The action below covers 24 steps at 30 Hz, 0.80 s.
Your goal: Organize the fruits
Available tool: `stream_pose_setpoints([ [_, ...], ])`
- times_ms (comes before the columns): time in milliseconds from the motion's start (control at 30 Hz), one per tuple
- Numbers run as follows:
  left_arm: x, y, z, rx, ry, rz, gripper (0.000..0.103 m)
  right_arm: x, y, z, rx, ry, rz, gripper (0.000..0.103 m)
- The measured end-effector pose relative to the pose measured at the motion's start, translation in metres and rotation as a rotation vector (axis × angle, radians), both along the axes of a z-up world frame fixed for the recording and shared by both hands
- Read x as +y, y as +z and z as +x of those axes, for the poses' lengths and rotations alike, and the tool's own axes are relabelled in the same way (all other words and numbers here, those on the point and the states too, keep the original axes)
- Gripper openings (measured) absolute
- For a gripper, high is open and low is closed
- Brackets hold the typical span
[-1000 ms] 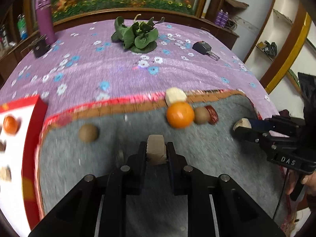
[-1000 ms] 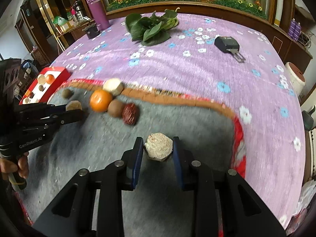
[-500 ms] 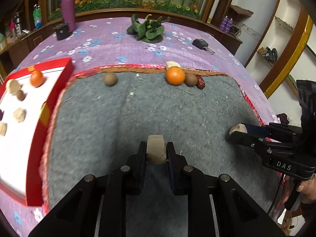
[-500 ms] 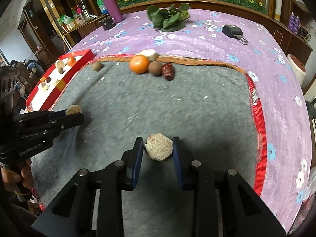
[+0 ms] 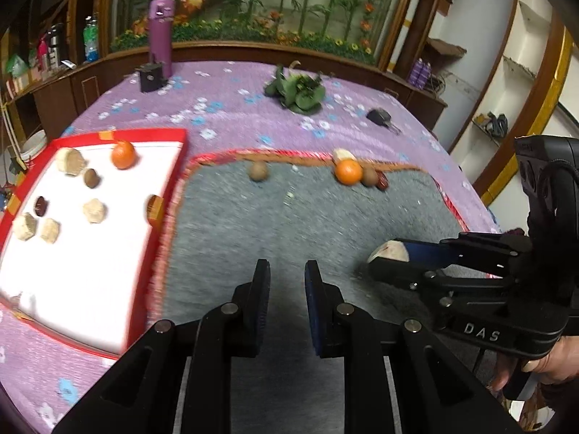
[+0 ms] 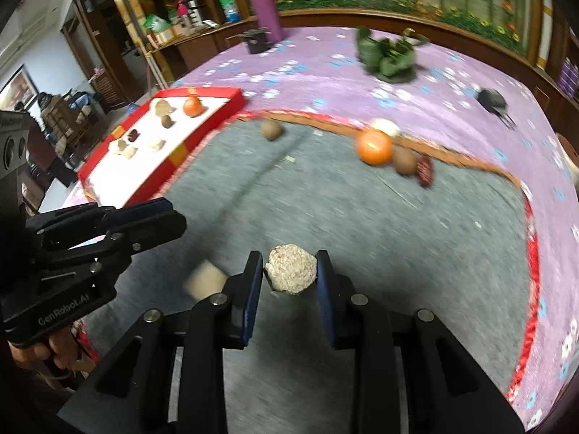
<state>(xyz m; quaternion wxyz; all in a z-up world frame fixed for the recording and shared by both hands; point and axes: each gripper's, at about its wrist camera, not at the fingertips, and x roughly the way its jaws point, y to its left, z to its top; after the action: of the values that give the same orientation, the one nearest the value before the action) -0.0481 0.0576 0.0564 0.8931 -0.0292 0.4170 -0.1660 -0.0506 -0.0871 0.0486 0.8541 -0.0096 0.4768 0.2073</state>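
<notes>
Grey mat [image 5: 289, 224] keeps unsorted fruit along its far edge; red tray [image 5: 90, 253], left, takes sorted pieces. My right gripper [image 6: 289, 275] clamps a pale crumbly chunk [image 6: 291, 269], tray-bound, I judge. My left gripper [image 5: 286, 278] is closed, empty (blurred tan block [image 6: 206, 282] nearby: resting or falling, can't tell).

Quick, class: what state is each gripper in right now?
Left gripper: closed, holding nothing.
Right gripper: closed on a pale rough chunk.
</notes>
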Motion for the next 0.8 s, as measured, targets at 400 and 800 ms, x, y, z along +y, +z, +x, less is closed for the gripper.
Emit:
stream_pose_setpoints([
  [400, 0.087, 0.012, 0.013, -0.027, 0.196, -0.008, 0.018, 0.092, 0.018, 0.025, -0.034, 0.167, 0.031, 0.032],
  [800, 0.163, -0.002, 0.032, 0.004, 0.373, 0.047, 0.018, 0.182, 0.015, 0.051, -0.048, 0.319, 0.012, 0.032],
])
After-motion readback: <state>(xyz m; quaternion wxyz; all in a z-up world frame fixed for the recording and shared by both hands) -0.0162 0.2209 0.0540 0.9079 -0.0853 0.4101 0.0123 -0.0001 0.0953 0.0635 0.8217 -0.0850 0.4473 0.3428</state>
